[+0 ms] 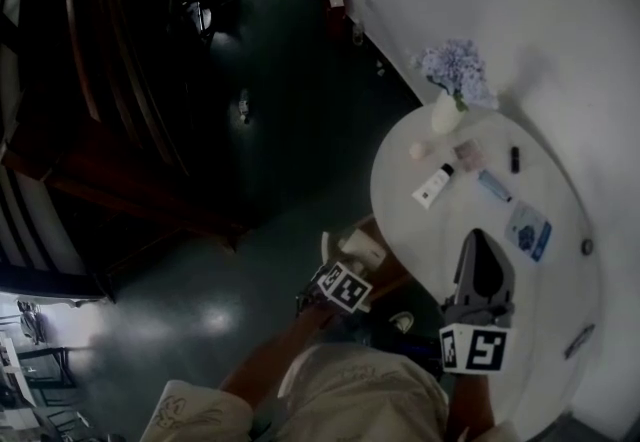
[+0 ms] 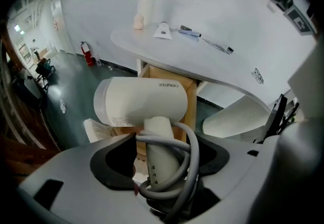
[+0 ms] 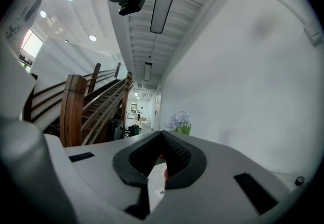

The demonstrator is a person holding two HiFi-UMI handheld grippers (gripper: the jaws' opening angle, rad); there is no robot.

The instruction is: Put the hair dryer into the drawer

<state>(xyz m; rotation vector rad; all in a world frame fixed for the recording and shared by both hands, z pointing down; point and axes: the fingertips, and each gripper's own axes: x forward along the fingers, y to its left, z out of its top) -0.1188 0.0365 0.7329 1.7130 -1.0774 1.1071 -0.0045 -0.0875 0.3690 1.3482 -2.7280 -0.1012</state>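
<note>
One hair dryer (image 2: 142,104) is riding in your left gripper (image 2: 164,144). The jaws are standing wide but clamping the handle, with the grey cord (image 2: 191,164) looping round it. The white barrel is lying crosswise just past the jaw tips.

At twelve o'clock behind the barrel in the left gripper view, the wooden drawer (image 2: 191,101) is showing its open frame under the rim of the white table (image 1: 400,180). The dryer is hanging in front of that frame and is not yet inside it. In the head view it is sitting at about five o'clock of centre, beside the table's edge.

Your right gripper (image 3: 162,134) is pointing level over the tabletop at four o'clock in the head view. Its jaws are meeting at the tips and gripping nothing. A vase of flowers (image 1: 447,110) and a tube (image 1: 433,186) are standing well apart from the work, at about two o'clock.

You are in the carrying-in step, I judge. The next move is asking you to lower the barrel past the drawer's front. Tuck the cord in with it, and open the jaws only once the dryer is resting on the drawer floor.
</note>
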